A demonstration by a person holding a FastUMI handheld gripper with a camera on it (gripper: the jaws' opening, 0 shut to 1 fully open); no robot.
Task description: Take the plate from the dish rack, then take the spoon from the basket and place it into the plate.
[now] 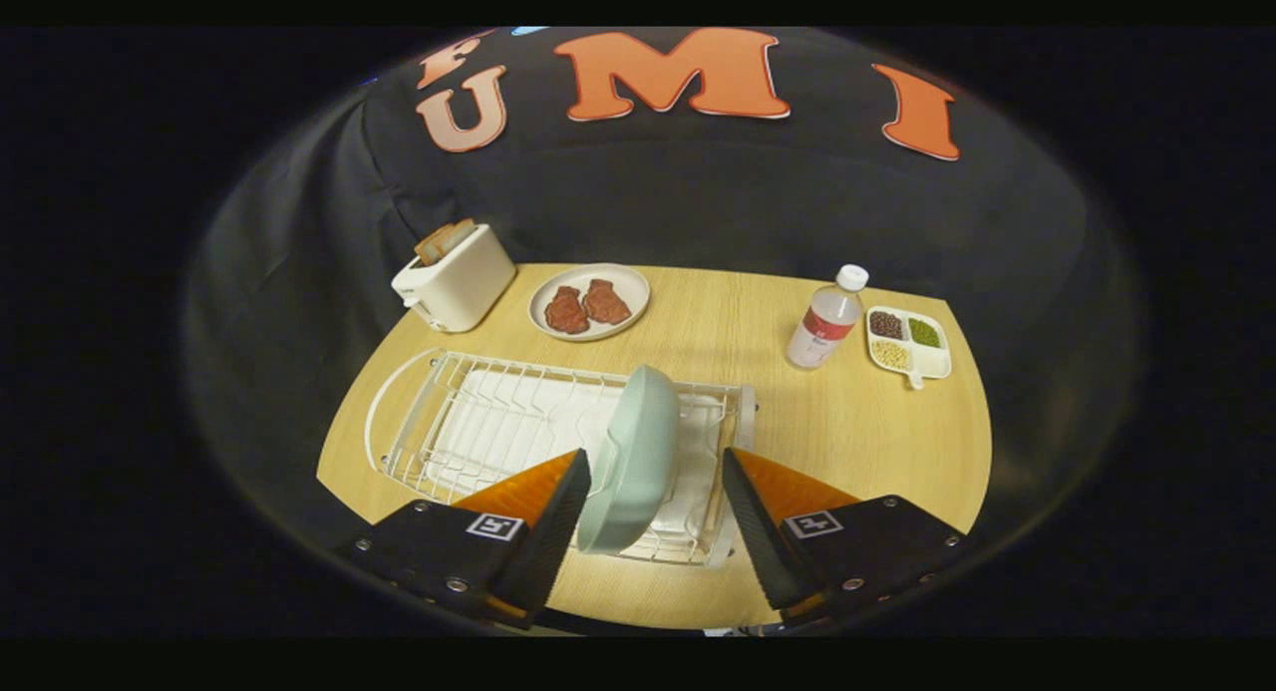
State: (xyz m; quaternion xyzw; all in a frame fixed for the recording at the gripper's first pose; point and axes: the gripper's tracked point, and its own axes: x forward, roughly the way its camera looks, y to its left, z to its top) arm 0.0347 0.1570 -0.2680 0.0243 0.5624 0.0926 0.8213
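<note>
Here the plate [632, 462] stands on edge in the rack [439, 422], so the gripper [653, 507] straddles it, fingers apart.

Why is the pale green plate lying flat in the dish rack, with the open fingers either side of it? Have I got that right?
Not quite: the gripper view shows the pale green plate standing on edge in the dish rack, not lying flat. The gripper's fingers are indeed open, one on either side of it.

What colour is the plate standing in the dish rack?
Pale mint green plate, seen in the gripper view between the open gripper.
</note>
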